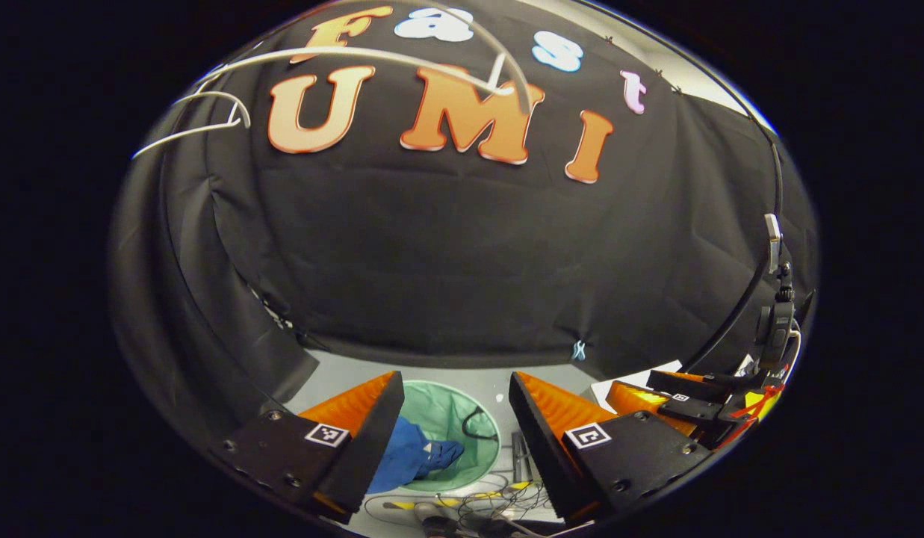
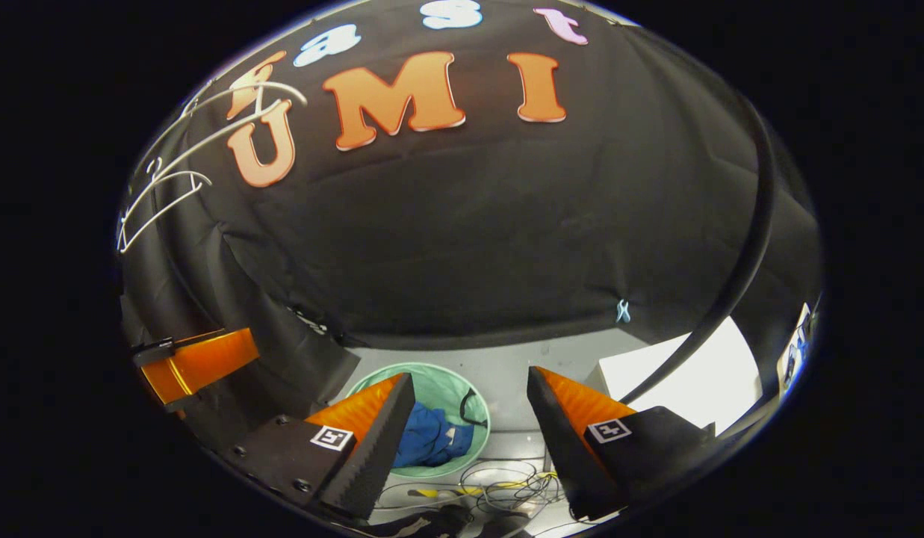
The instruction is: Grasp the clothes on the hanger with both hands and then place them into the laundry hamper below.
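- Both jaws gape wide, left gripper (image 1: pixel 456 418) and right gripper (image 2: pixel 469 418) alike, each holding nothing
- The blue clothes (image 1: pixel 411 459) lie in the green hamper (image 1: pixel 450 407) on the floor below; the white hangers (image 2: pixel 159 196) up top look bare
- The drop is probably done: lift both straight up, clear of the floor cables (image 2: pixel 506 489)

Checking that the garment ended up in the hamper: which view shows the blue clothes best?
The left gripper view: the blue clothes lie in the green laundry hamper, larger there, though a finger hides part. The right gripper view shows the same heap, smaller and also partly hidden.
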Available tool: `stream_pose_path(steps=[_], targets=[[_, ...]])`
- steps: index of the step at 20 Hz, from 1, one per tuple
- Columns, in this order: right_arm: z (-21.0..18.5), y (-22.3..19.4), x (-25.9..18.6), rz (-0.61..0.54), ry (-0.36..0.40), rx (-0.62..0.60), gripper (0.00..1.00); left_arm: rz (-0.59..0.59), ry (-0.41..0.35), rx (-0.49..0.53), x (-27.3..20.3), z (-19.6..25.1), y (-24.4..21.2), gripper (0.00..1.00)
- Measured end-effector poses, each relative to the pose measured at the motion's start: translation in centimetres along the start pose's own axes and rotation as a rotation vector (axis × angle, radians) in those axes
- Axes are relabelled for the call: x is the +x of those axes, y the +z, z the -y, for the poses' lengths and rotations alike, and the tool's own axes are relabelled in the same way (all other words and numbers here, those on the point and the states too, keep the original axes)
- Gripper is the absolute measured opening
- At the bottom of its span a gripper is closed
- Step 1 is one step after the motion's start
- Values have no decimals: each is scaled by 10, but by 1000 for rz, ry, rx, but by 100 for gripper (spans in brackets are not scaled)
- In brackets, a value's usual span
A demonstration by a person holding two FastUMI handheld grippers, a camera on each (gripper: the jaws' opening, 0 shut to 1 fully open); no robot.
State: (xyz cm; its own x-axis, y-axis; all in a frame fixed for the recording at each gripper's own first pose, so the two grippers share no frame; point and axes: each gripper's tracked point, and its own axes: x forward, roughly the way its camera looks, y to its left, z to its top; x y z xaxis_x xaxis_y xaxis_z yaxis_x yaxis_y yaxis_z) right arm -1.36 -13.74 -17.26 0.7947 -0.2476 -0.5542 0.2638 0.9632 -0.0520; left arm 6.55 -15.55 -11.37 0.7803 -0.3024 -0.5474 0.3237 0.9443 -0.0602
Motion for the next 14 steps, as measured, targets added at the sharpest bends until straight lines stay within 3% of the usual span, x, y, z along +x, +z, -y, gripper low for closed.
stream_pose_path(steps=[3, 7, 12, 14], targets=[[18, 26, -28, 83, -18, -36, 99, 60, -22, -11, -23, 28, 25, 91], [23, 55, -67, 179, 27, -35, 99, 195, -11, -26, -50, 46, 70, 91], [21, 85, -114, 314, 67, -84, 98, 393, 36, -50, -82, 50, 129, 94], [21, 94, -134, 355, 89, -85, 98, 452, 61, -55, -91, 41, 150, 90]])
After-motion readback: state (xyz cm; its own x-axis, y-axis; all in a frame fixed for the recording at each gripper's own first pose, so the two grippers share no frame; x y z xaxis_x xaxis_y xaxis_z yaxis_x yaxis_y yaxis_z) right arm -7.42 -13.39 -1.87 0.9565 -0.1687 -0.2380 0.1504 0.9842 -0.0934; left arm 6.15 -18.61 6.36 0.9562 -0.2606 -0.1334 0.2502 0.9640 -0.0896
